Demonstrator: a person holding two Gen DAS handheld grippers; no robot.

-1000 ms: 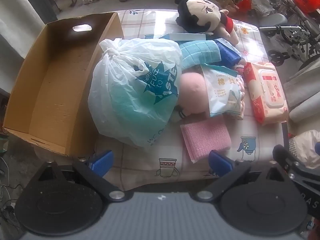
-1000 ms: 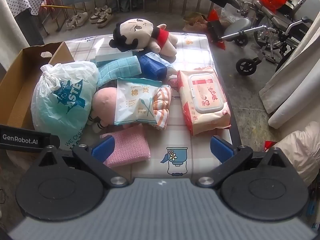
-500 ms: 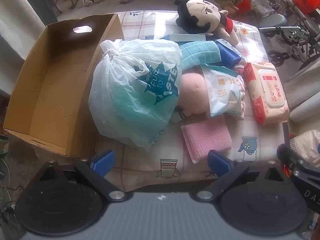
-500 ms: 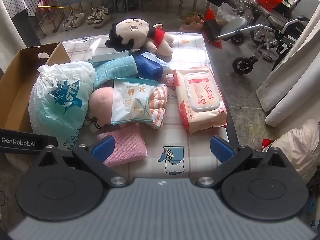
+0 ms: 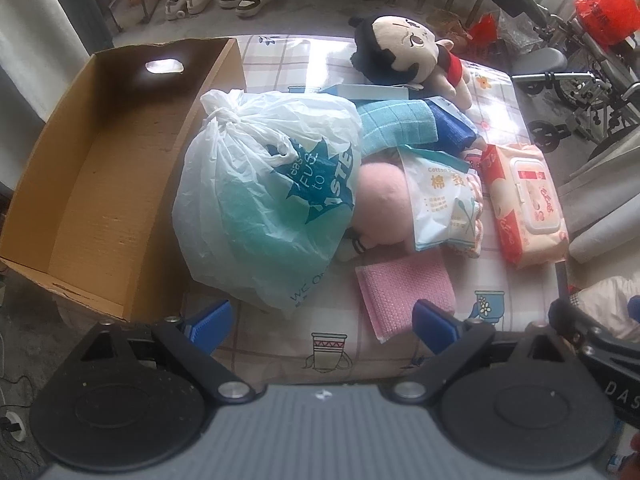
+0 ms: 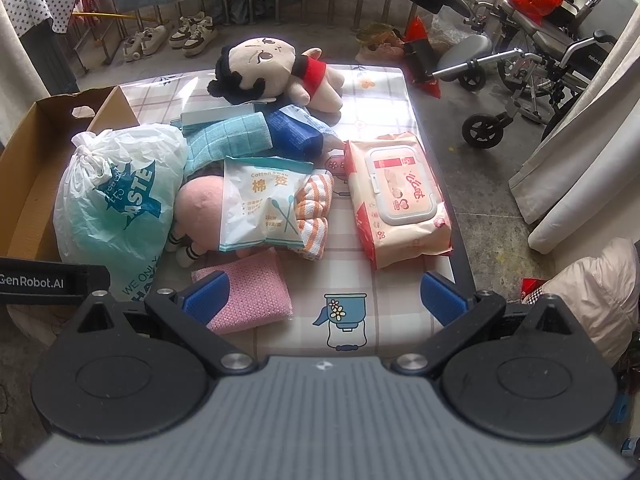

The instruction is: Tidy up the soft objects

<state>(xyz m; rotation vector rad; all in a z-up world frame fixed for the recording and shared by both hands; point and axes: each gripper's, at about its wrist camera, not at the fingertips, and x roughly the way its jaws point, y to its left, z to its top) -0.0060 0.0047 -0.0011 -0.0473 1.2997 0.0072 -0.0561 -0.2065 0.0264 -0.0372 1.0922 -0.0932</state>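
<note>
L claw (image 5: 322, 322) wide apart, empty, touching nothing; hovers over near edge of bench (image 5: 280, 344) w/ checked cloth. R claw (image 6: 325, 297) also wide apart, empty; its L pad overlaps pink cloth (image 6: 248, 290) in view, contact can't tell.

L to R on bench, L wrist view: open cardboard box (image 5: 100, 184) at 9 o'clock, nothing seen inside. Tied white/teal plastic bag (image 5: 264, 200) leans against box wall. Pink plush (image 5: 382, 208) just beside bag at 3 o'clock, partly under cotton swab pack (image 5: 440, 200). Teal towel (image 5: 394, 128) and blue pack (image 5: 450, 130) at 12 o'clock of plush. Black-haired doll (image 5: 404, 56) at far edge, 12–1 o'clock. Wet wipes pack (image 5: 524, 204) at 3 o'clock, apart from swab pack.

R wrist view only: orange-striped cloth (image 6: 316, 212) shows clearly, tucked under swab pack's R side; wheelchair (image 6: 532, 52) on floor at 1–2 o'clock; curtains (image 6: 580, 152) at 3 o'clock. L view only: full inside of box incl. handle hole. Shoes (image 6: 172, 38) on floor at 11 o'clock.
</note>
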